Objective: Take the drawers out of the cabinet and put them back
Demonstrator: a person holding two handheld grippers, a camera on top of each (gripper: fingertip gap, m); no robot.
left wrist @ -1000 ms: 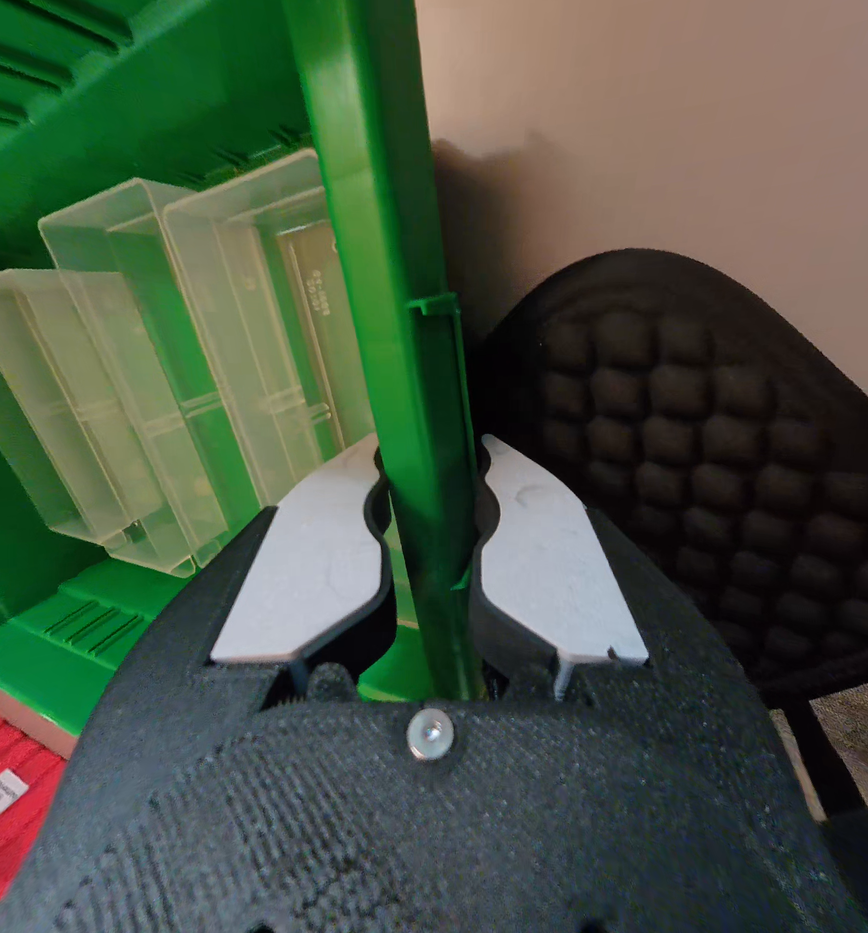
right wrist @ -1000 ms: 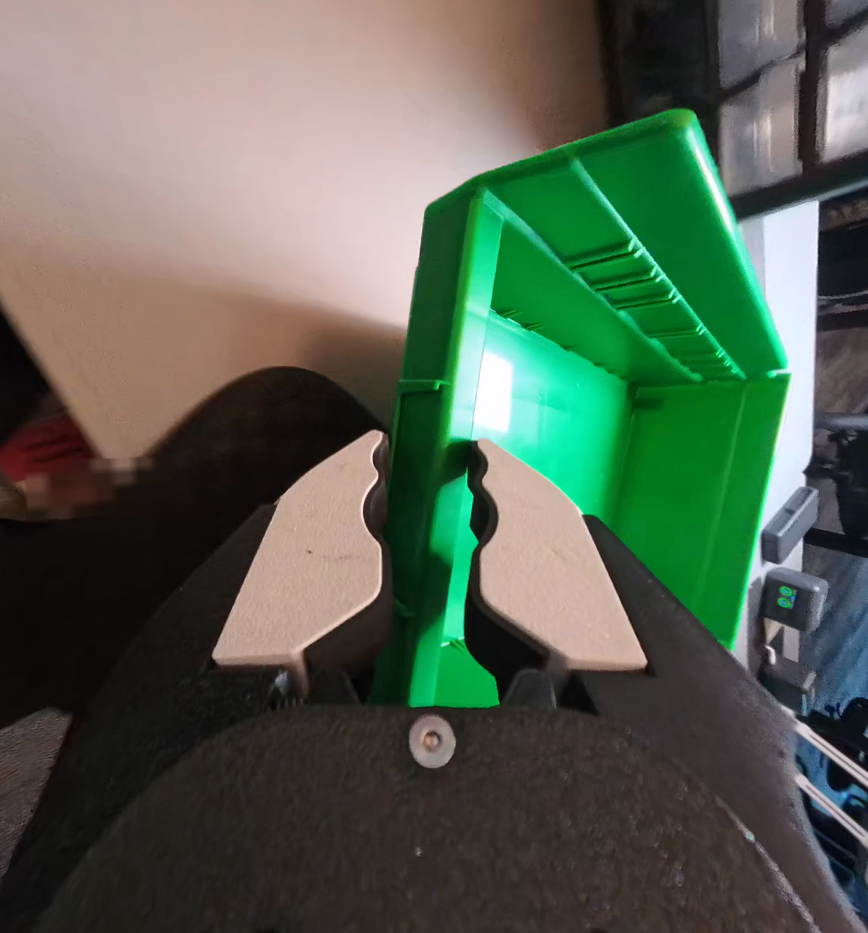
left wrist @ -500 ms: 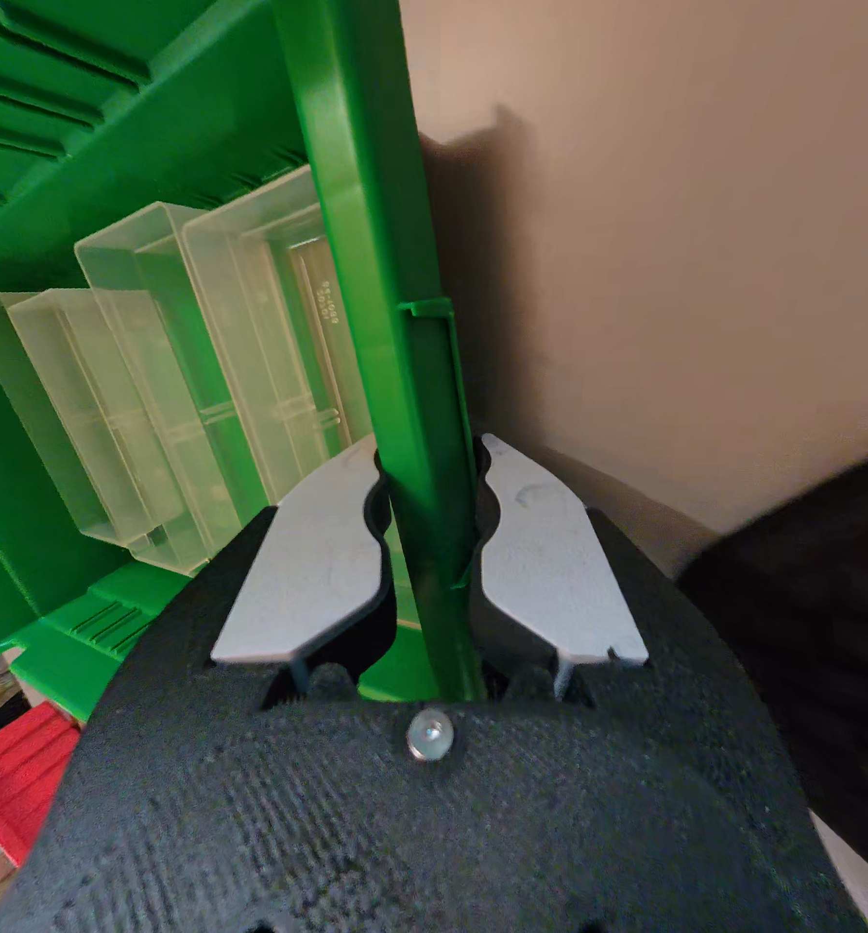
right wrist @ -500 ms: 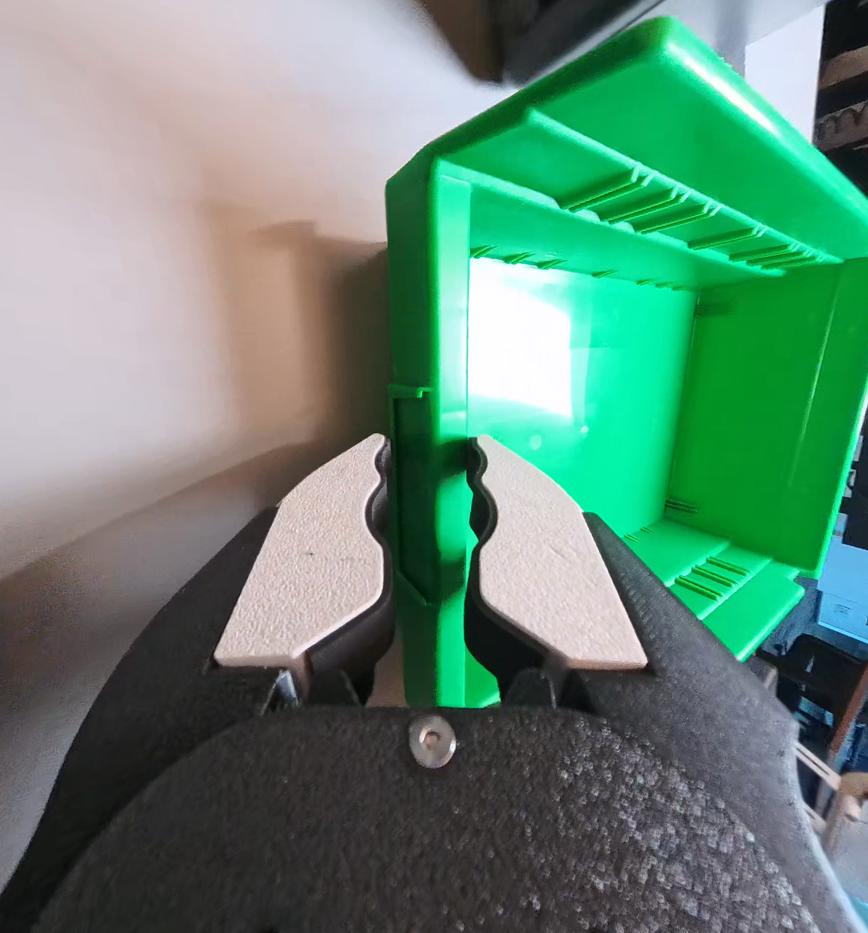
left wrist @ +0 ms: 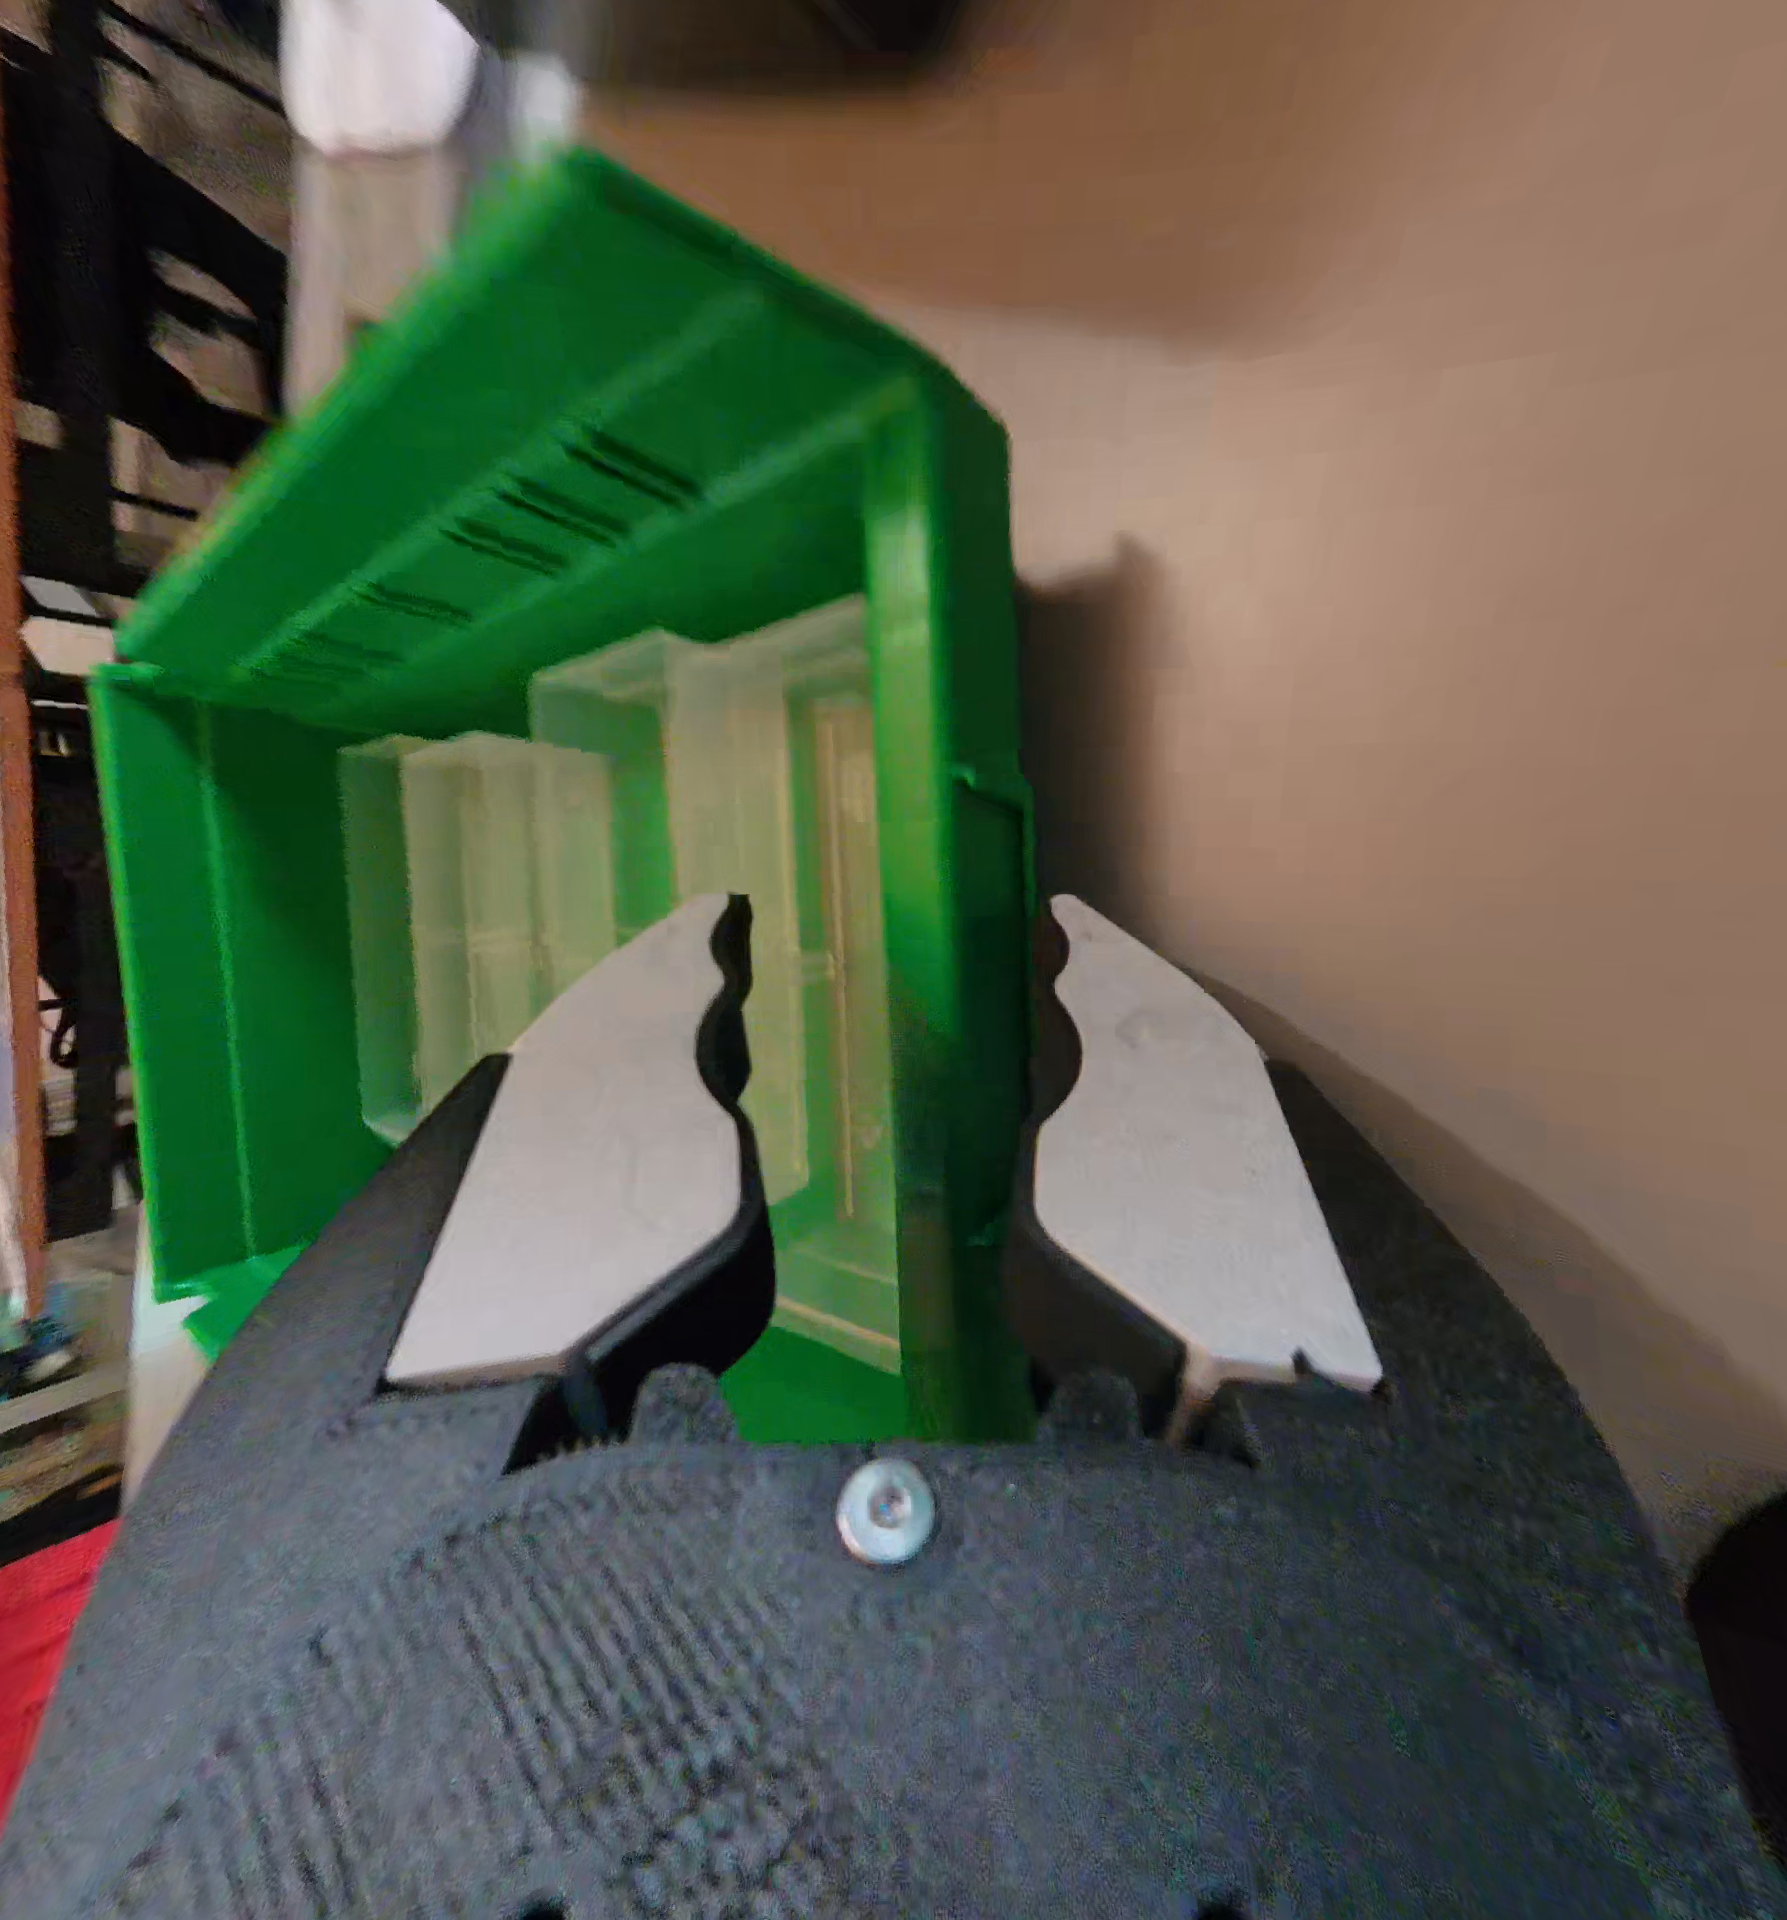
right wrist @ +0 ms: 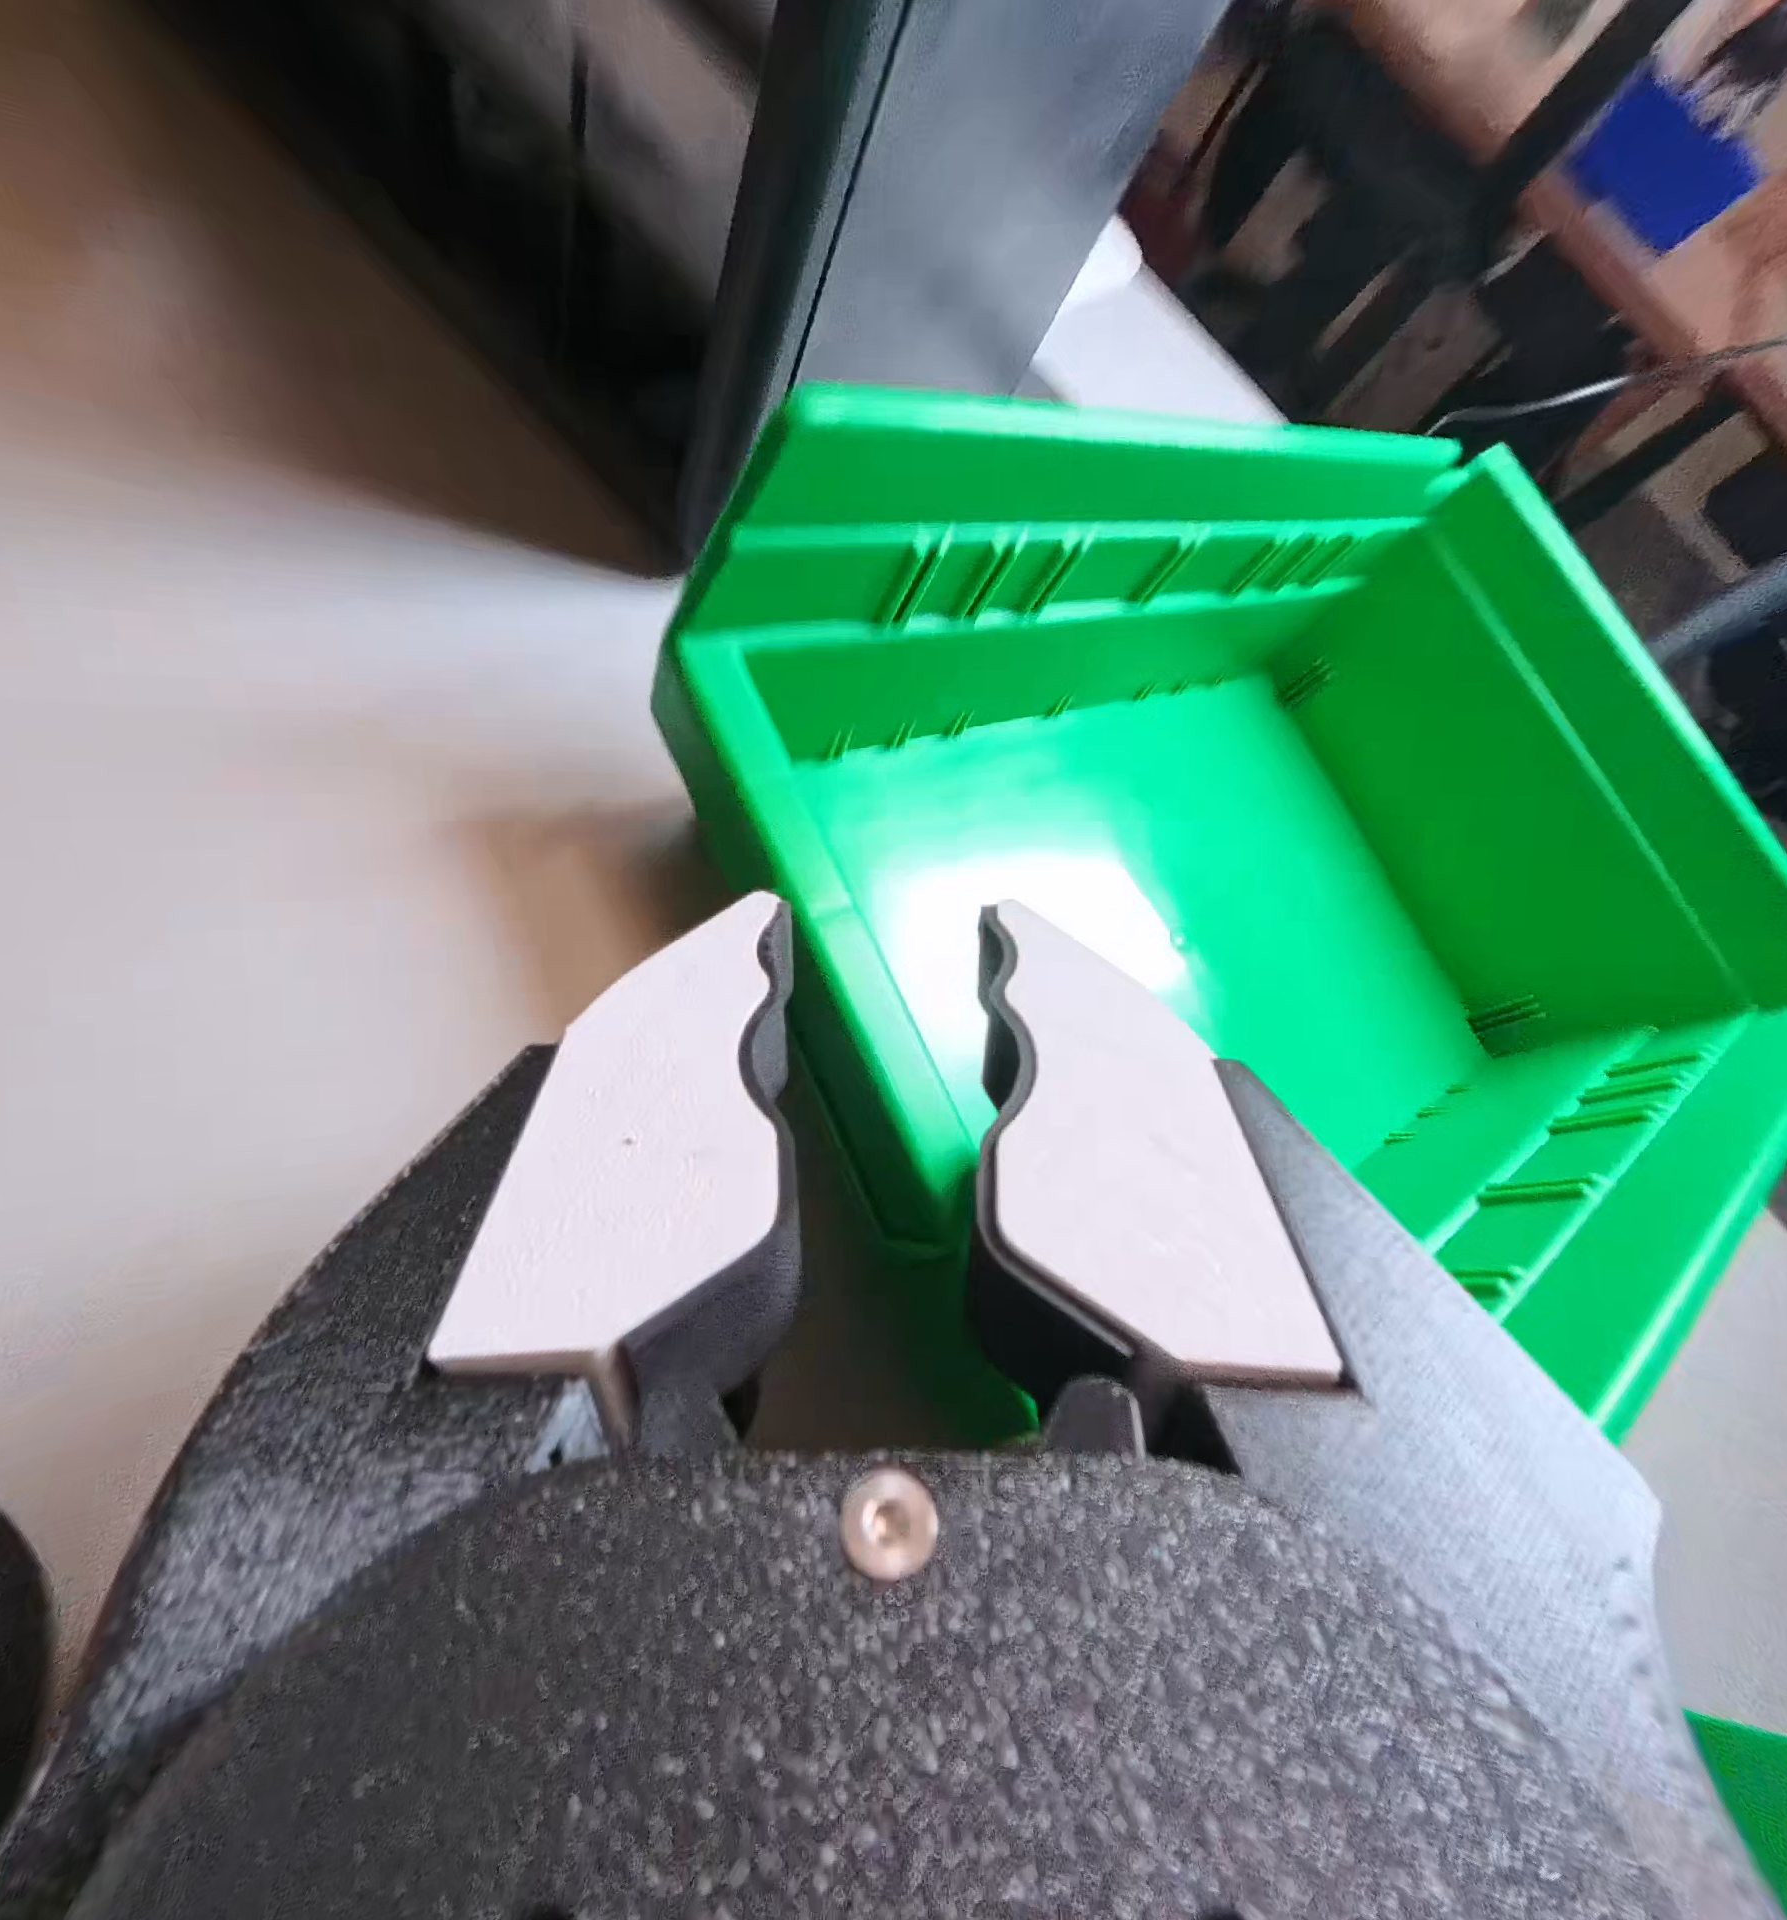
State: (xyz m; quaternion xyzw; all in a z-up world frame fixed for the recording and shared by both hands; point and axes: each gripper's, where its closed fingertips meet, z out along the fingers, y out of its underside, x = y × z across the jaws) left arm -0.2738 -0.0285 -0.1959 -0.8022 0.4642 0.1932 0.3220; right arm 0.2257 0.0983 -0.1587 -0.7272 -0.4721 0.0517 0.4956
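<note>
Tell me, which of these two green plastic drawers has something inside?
The left-view green plastic drawer: several clear plastic trays sit side by side inside it. The right-view green plastic drawer is bare inside, showing only its shiny floor.

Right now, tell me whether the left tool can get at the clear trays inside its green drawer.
Probably not directly. The left tool is open and straddles the side wall of the green drawer. One finger is already inside, in front of the clear trays; the other is outside the wall, so the tool would need to back off and re-enter.
</note>
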